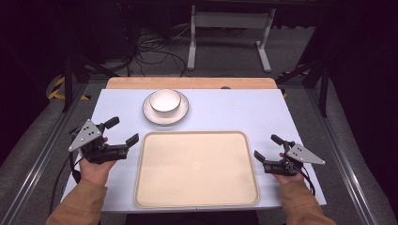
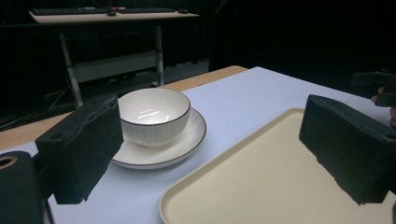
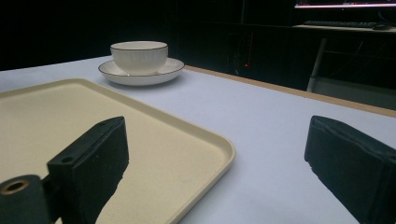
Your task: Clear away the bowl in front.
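Nearest the camera in the high view, two tan sleeves come in from the bottom edge, each hand wrapped round its tool. The left gripper (image 1: 121, 131) sits low over the pale table (image 1: 220, 110), just off the left edge of the tray (image 1: 196, 168), its fingers spread wide with nothing between them. In the left gripper view those two black fingers (image 2: 84, 147) stand far apart, and the gap frames the crockery ahead.

Across on the other side, the right gripper (image 1: 267, 146) hovers just beside the tray's right edge, fingers likewise wide and holding nothing (a grey three-cornered plate rides on top of each tool). In the right gripper view, one black finger (image 3: 93, 158) hangs over the tray's rim and the other sits over bare table.

Between the two grippers lies the cream tray, rectangular with rounded corners and a raised lip, flat on the table with its inner face bare.

Further out, just beyond the tray's far left corner, sits the white bowl (image 1: 164, 100), upright and centred on its saucer (image 1: 180, 116), both trimmed with a thin dark rim. The left gripper is the nearer one and points toward it; the two are apart.

Past the table's wooden far edge, a white frame (image 1: 230, 28) stands on the grey floor among dark cables.
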A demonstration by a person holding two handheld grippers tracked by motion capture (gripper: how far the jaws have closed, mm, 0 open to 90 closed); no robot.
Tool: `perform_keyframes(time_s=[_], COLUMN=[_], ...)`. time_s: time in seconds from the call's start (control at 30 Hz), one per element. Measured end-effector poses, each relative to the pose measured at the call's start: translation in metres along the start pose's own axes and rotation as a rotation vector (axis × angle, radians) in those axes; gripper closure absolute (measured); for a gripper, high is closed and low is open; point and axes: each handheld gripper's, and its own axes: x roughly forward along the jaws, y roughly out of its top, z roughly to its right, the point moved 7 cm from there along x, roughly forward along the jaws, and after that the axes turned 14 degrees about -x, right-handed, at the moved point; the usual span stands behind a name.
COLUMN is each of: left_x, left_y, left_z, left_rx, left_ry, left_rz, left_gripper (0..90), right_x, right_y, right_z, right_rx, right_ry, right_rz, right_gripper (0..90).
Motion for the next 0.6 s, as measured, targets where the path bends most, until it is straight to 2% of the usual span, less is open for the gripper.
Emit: perform_keyframes(time_s=[0.33,0.6], left_x=[0.022,0.038], left_y=[0.014,0.028], left_z=[-0.008,-0.016], left_rx=[-0.011,-0.018], left_ry=[-0.007,-0.005], left_rz=[-0.019,-0.028], left_gripper=[6.2,6.0], right_x=[-0.003,-0.003], right_y=[-0.001,0.0], right_z=[0.005,0.005], right_rx=[0.035,0.031], right_ry=[-0.023,-0.025], right_rz=[0.009,0.016], right_gripper=[7.1,7.1])
